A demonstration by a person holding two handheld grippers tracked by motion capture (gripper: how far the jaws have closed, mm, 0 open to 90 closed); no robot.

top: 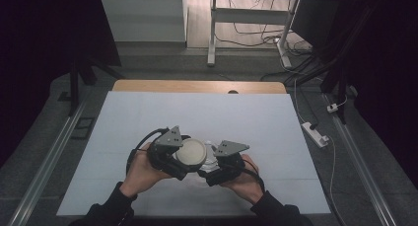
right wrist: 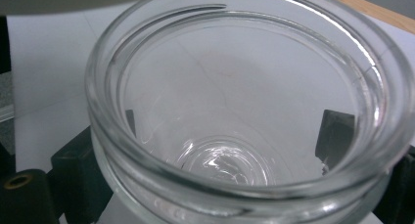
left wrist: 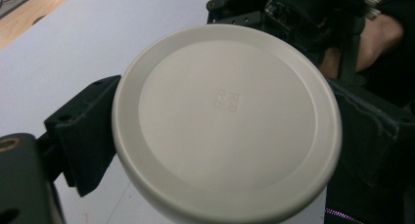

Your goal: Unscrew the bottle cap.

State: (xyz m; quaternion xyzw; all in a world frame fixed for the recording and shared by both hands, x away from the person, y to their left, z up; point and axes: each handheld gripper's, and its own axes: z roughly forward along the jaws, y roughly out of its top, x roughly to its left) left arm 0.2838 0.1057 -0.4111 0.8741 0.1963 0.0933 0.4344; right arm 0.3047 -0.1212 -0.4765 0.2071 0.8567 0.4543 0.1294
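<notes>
high view: left claw [top: 183, 159] clamped on white lid [top: 191, 152]; right claw [top: 213, 163] clamped on glass jar [top: 211, 154], mid-mat

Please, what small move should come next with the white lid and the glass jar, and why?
Probably bring the white lid over the glass jar mouth and lower it level. The left hand-held gripper grips the lid beside the jar; the right hand-held gripper grips the jar, which is open and looks empty.
</notes>
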